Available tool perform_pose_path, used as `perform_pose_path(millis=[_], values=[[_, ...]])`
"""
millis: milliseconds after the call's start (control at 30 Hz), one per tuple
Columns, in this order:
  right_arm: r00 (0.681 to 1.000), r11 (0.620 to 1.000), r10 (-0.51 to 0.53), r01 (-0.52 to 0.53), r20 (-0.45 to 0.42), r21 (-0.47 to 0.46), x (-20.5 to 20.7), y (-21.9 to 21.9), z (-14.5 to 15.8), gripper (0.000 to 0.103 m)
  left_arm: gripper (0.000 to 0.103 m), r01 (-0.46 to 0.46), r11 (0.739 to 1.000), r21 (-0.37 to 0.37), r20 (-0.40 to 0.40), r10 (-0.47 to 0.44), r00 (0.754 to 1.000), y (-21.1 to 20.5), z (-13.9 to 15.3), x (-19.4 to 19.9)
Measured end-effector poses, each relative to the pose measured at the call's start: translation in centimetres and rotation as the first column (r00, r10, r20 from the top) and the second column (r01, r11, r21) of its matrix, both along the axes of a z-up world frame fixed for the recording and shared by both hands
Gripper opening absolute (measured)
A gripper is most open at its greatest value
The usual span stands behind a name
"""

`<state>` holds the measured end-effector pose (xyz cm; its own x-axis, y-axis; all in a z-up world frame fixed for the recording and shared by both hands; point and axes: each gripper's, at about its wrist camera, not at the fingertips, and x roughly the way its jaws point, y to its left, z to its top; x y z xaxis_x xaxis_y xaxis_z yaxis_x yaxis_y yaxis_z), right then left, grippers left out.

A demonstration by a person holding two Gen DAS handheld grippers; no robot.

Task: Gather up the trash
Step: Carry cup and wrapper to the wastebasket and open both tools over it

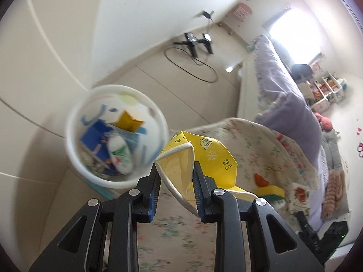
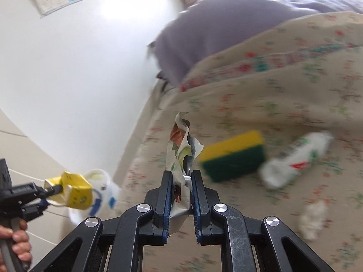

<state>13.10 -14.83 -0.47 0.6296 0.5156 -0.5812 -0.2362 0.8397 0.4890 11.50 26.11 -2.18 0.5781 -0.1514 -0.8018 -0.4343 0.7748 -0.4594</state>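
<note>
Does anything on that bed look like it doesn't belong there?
Yes. A kitchen sponge, a white plastic bottle lying on its side and a crumpled tissue sit on the floral bedspread, odd for a bed.

bin [image 1: 118, 136] contents blurred, white tube [image 2: 295, 158] label smeared unreadable

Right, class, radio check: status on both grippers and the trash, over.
Left gripper shut on yellow carton, near white bin. Right gripper shut on crumpled wrapper. Sponge, bottle on bed. Path clear.
</note>
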Motion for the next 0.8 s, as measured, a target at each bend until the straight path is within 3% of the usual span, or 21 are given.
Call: perform_pose_path(millis=[300,500,700,800], values=[[0.982,0.982,0.186,-0.186,-0.015,0.018,3.0,10.1,-0.8,0.014,0.029,-0.093,0.988,0.124,-0.025,0.097,0.995,5.0,-0.8,-1.9],[0.938,0.938,0.344,-0.345,-0.028,-0.04,4.5,17.6,-1.8,0.014,0.029,-0.108,0.976,0.188,-0.061,0.122,0.991,6.1,-2.1,-1.4],[0.891,0.887,0.451,-0.454,-0.051,-0.084,5.8,23.3,-3.2,0.014,0.029,-0.051,0.95,0.308,-0.116,0.091,0.989,5.9,-3.6,1.0],[0.873,0.869,0.485,-0.488,-0.056,-0.088,6.3,25.5,-4.0,0.014,0.034,-0.048,0.951,0.306,-0.151,0.099,0.984,6.6,-4.8,2.1]])
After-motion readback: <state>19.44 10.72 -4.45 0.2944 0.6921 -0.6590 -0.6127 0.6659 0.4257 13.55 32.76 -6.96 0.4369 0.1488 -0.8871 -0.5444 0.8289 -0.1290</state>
